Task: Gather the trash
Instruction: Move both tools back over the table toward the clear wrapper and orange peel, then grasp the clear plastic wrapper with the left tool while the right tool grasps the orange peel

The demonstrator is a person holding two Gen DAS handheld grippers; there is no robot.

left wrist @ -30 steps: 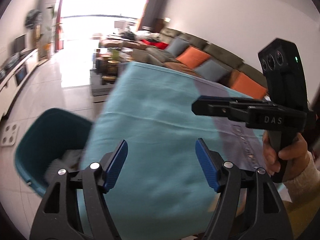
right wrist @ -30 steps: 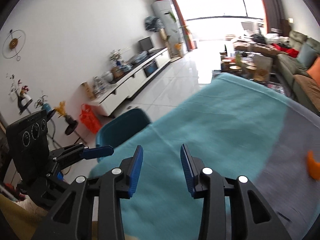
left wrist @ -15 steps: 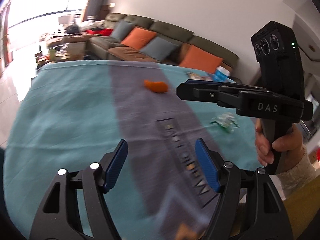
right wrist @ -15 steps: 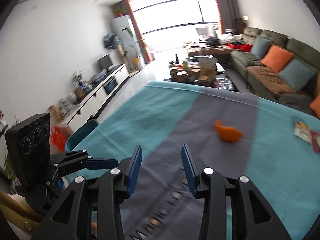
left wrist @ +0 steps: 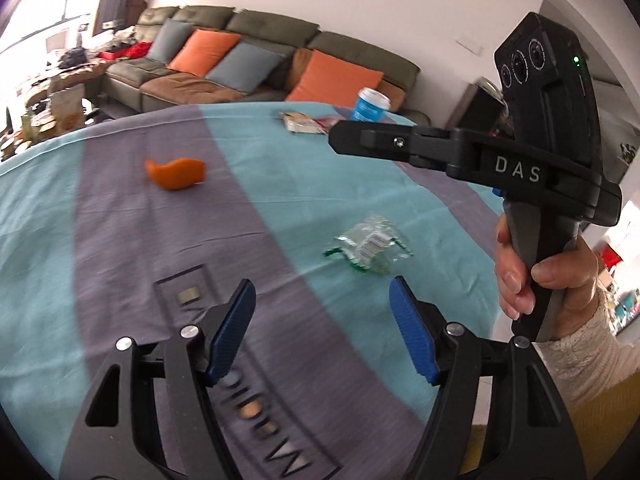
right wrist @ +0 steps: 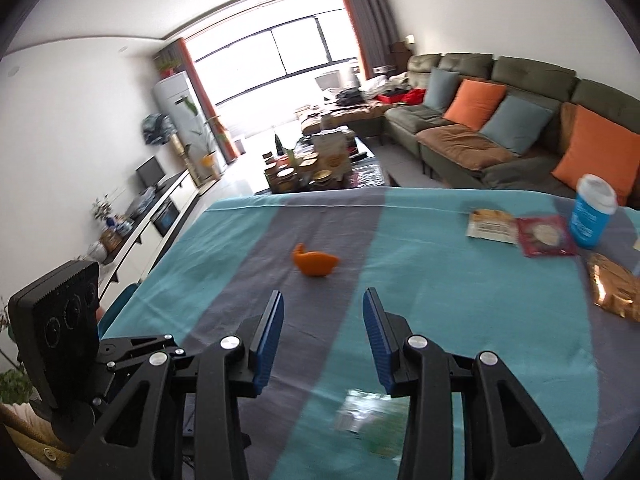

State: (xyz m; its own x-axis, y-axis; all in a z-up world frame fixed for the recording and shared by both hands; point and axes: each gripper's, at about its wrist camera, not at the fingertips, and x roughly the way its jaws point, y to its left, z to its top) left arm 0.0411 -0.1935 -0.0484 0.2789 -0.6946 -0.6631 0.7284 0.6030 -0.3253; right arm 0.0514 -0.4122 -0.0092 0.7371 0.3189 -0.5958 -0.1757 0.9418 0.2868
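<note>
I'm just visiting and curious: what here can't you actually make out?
- Crumpled clear wrapper: motion-blurred in the right wrist view, partly behind the right gripper.
- Shiny gold packet: cut off by the right wrist view's edge.
- Tablecloth lettering: blurred, behind the left gripper.

One orange peel [right wrist: 316, 265], one cup [right wrist: 592, 211], four wrappers [left wrist: 370, 245], two tools [left wrist: 322, 334].

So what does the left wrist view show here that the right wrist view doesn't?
Only the left wrist view shows the right gripper seen side-on, with the hand holding it.

Only the right wrist view shows the gold foil bag, the window and the TV cabinet.

Both show the orange peel, crumpled clear wrapper, blue cup and sofa.
</note>
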